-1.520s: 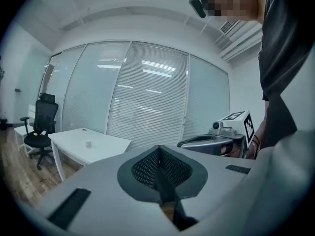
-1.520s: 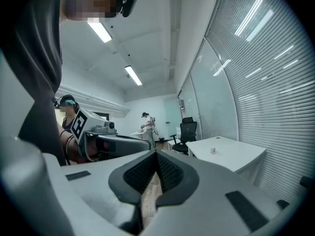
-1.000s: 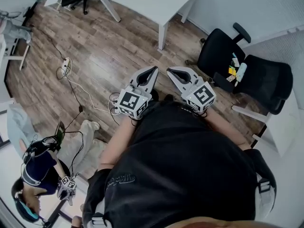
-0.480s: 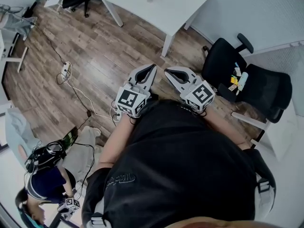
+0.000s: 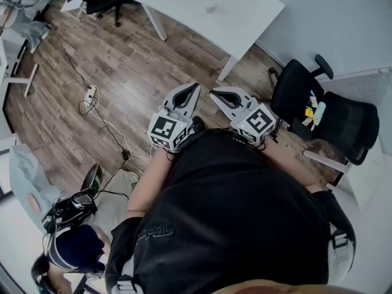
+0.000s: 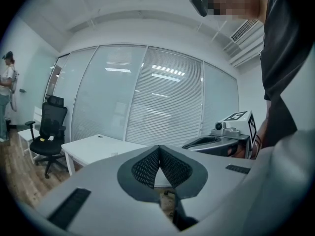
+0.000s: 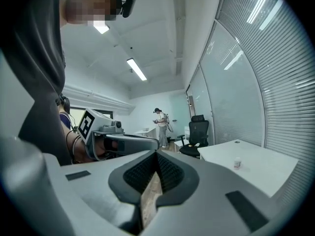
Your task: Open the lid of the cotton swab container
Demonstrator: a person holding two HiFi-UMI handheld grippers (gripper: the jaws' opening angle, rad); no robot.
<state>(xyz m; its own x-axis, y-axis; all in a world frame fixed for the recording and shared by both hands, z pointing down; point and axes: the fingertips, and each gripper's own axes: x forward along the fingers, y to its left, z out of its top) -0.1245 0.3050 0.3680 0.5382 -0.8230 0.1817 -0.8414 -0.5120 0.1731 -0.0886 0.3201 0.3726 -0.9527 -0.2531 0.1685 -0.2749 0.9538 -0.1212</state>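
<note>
Both your left tool and right tool are shut tight, empty — your right gripper view resolves a small container on the worktop, a speck overhead.

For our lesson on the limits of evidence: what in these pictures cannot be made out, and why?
- Small white object on the white table: too small in the head and right gripper views to identify or to see a lid.
- Items on the black chair: too small, head view.
- Seated person at lower left: cut off by the head view's edge.
</note>
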